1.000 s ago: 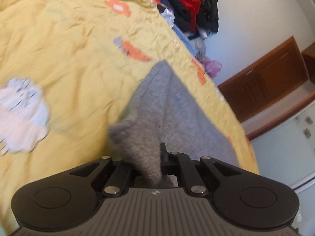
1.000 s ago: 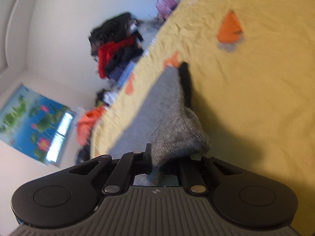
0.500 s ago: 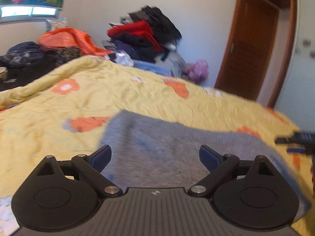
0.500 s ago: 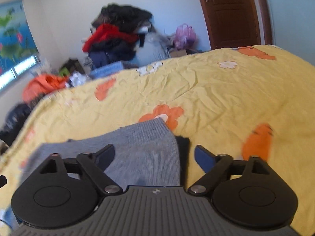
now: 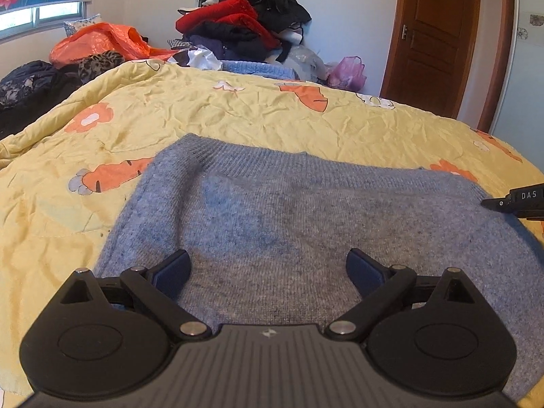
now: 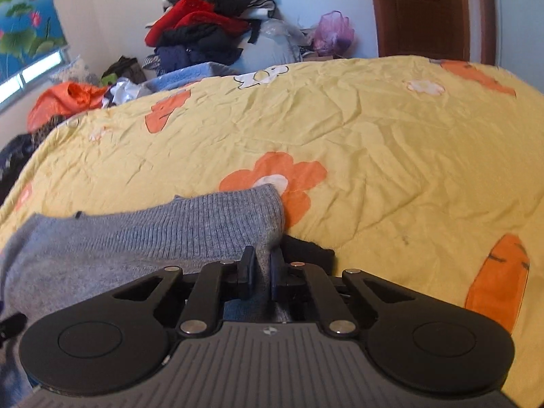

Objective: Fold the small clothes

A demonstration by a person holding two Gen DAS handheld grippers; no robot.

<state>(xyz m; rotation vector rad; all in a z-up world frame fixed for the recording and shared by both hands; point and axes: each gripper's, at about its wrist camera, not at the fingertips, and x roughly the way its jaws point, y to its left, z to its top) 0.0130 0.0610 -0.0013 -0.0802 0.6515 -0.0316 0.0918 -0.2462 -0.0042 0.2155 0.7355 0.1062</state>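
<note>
A grey knitted sweater [image 5: 306, 210] lies flat on the yellow flowered bedspread [image 5: 238, 112]. My left gripper [image 5: 268, 272] is open and empty, low over the sweater's near part. My right gripper [image 6: 261, 268] is shut on the sweater's right edge [image 6: 204, 227], where grey fabric sits between the fingers. A black piece of fabric [image 6: 306, 250] shows just right of the fingers. The right gripper's tip [image 5: 516, 200] shows at the right edge of the left wrist view.
A pile of red, black and blue clothes [image 5: 244, 30] stands past the bed's far edge by the wall. An orange bag [image 5: 98, 42] lies at the far left. A brown door [image 5: 438, 37] is at the far right.
Both grippers let go of the sweater and swung level, leaving it flat on the bed. Since half a second ago the right gripper has shut on the sweater's right edge; the left stays open.
</note>
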